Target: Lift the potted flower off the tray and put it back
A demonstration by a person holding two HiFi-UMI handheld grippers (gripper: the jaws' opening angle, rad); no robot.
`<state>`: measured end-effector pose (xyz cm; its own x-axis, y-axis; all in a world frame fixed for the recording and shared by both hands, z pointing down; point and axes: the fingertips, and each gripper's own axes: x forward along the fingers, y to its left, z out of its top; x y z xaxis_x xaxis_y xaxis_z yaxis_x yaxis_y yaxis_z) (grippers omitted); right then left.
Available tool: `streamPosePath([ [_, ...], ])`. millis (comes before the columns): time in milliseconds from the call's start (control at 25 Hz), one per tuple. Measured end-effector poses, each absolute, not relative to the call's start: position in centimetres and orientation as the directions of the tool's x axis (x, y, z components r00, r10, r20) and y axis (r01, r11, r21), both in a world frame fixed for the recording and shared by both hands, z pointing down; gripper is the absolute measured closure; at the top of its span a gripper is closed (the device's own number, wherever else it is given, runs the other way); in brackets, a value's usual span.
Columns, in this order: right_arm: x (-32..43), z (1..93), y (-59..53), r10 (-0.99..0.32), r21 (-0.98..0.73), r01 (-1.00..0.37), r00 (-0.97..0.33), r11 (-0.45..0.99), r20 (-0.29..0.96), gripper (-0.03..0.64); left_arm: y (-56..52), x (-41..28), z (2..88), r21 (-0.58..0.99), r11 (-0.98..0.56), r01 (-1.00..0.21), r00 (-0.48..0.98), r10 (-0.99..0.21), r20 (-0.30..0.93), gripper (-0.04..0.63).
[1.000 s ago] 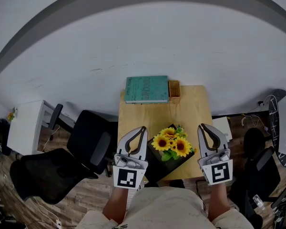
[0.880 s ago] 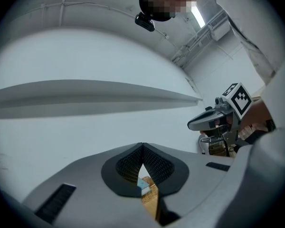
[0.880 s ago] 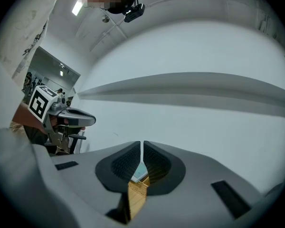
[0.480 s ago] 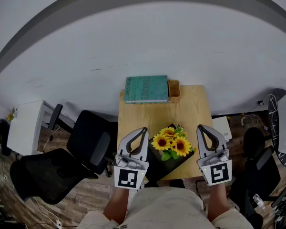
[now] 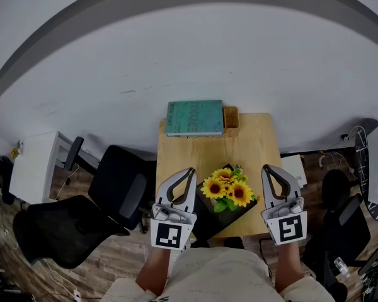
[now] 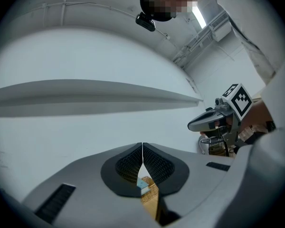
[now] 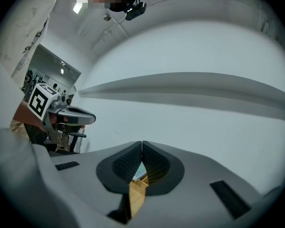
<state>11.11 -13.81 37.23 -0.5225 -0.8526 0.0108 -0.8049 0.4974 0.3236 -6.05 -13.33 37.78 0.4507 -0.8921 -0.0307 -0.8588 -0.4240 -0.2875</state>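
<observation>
At left: the left hand-held gripper [image 5: 190,170] was clenched on nothing, its jaws meeting tip to tip, and was held level just beside the blooms.
At right: the right hand-held gripper [image 5: 265,167] was likewise clenched and empty on the flowers' other side, clear of them.
Between them: the potted flower [image 5: 227,190], a bunch of sunflowers, stood on the dark tray [image 5: 206,222]. The pot itself was hidden under the blooms from above.
Underneath: the tray sat at the near end of a small wooden table [image 5: 201,150], close to its front edge.
Far end: a teal book [image 5: 194,117] and a small woven basket [image 5: 230,116] lay side by side.
Stage: a flower on its tray with both tools empty fitted either a lift still ahead or a return already made.
Risk: any grasp from here would likely be blind, since the blooms masked the pot. Jaws closing on stems or petals rather than the pot could crush them or tip the plant.
Second risk: a sideways nudge could push the tray off the table's near edge.
</observation>
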Motion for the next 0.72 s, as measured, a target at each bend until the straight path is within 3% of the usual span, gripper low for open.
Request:
streamPosePath([
  [720,11.24,37.11,-14.10,-0.849,0.323,-0.801,-0.528,0.503,0.013,0.600,-13.63,-5.90,37.80,-0.288,-0.426,-0.858,0.447,-0.894,-0.010,0.589],
])
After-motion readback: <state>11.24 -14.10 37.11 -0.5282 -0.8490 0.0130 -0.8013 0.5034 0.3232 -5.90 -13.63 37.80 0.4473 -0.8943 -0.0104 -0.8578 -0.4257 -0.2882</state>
